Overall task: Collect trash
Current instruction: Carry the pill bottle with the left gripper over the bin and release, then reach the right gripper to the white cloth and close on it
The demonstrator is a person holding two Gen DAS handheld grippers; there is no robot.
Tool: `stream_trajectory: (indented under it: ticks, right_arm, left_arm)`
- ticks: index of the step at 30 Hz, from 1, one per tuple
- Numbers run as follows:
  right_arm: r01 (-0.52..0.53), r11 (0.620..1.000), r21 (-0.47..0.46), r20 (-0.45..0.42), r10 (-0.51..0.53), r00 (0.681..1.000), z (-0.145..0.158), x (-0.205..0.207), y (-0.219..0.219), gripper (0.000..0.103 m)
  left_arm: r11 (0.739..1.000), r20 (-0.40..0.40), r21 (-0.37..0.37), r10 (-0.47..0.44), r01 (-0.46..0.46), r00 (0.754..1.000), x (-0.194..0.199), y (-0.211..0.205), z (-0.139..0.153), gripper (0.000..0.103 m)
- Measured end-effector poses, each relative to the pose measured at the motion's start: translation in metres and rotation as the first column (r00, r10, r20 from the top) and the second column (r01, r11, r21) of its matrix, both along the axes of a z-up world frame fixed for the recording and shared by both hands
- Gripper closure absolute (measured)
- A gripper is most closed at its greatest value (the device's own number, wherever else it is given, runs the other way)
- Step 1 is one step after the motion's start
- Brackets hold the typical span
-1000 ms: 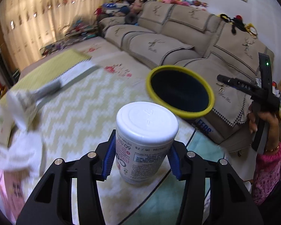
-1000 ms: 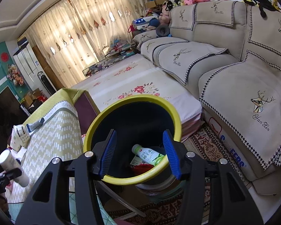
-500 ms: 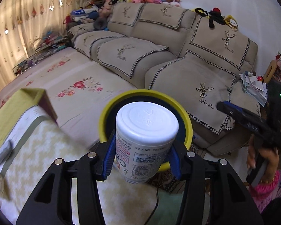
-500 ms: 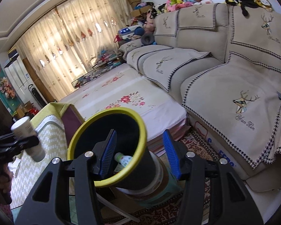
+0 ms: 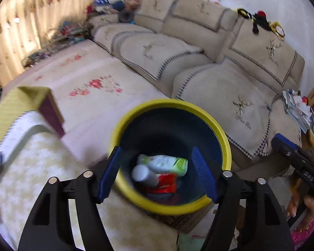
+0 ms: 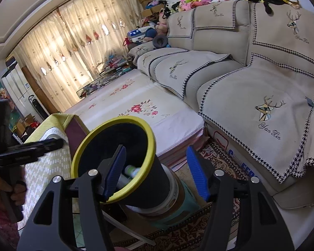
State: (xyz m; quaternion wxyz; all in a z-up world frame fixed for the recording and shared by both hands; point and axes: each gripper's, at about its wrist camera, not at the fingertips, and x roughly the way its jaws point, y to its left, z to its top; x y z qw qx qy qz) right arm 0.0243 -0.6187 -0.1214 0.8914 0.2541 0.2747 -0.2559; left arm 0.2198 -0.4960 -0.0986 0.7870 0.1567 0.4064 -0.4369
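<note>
A dark trash bin with a yellow rim (image 5: 221, 133) stands beside the table; it also shows in the right wrist view (image 6: 150, 138). Inside lie a white-capped bottle (image 5: 143, 174), a white and green bottle (image 5: 163, 163) and a red wrapper (image 5: 167, 183). My left gripper (image 5: 157, 173) is open and empty right above the bin's mouth. My right gripper (image 6: 156, 170) is open and empty, to the bin's right and apart from it. The left gripper shows at the left of the right wrist view (image 6: 31, 148).
A table with a yellow-green zigzag cloth (image 5: 31, 167) is left of the bin. A beige sofa (image 5: 230, 79) and a low floral-covered platform (image 5: 90, 83) lie behind. A patterned rug (image 6: 215, 159) covers the floor.
My left gripper swung from the table to over the bin, opened and let the white bottle drop in. My right gripper drew back to the right of the bin.
</note>
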Motion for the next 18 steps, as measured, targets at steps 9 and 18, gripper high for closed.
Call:
stream_trajectory:
  ticks: [9,18]
  right_arm:
    - [-0.169,0.985,0.014,-0.033,0.169,0.985,-0.006,0.041,0.041,0.045]
    - [-0.475,0.88,0.027,-0.085,0.475,0.876,-0.007,0.112,0.151,0.045]
  left_arm:
    - [0.969,0.098,-0.163,0.202,-0.184,0.975,-0.042,0.153,0.067,0.009]
    - [0.884,0.189,-0.171,0.463,-0.435,0.866,-0.075,0.319,0.092,0.009]
